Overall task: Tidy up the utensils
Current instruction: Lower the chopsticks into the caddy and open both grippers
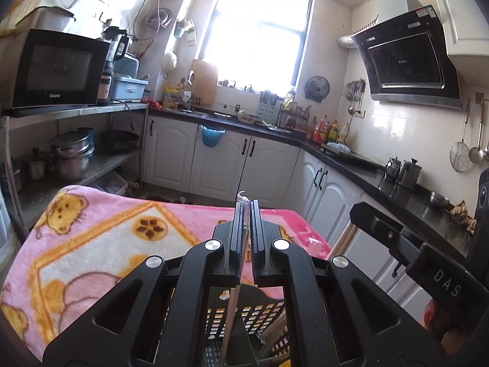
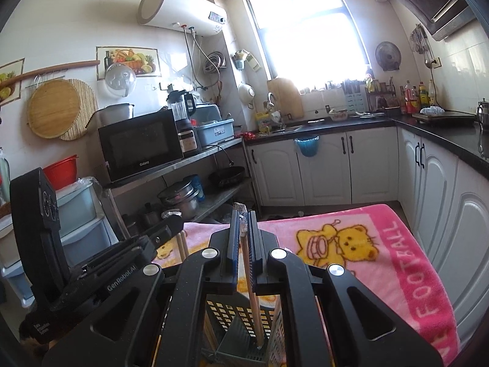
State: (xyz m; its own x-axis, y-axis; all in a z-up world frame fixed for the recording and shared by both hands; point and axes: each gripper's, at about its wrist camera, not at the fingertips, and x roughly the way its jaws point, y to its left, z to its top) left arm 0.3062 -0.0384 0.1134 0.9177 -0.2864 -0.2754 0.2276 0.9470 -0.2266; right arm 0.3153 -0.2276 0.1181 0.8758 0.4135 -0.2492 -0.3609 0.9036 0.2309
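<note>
My left gripper (image 1: 246,206) is shut on a wooden chopstick (image 1: 233,305) with a clear wrapped top, which hangs down into a black perforated utensil holder (image 1: 244,318) below the fingers. My right gripper (image 2: 243,215) is shut on another wooden chopstick (image 2: 254,305), which hangs down into the same holder (image 2: 241,315). The two grippers are side by side above the holder: the right one (image 1: 428,263) shows in the left view, and the left one (image 2: 101,260) in the right view, holding its chopstick (image 2: 181,241).
The holder stands on a table covered by a pink bear-print blanket (image 1: 101,238), also in the right view (image 2: 382,244). A steel shelf with a microwave (image 1: 55,67) and pots (image 1: 71,156) is to the left. White cabinets and a dark counter (image 1: 351,156) run behind and right.
</note>
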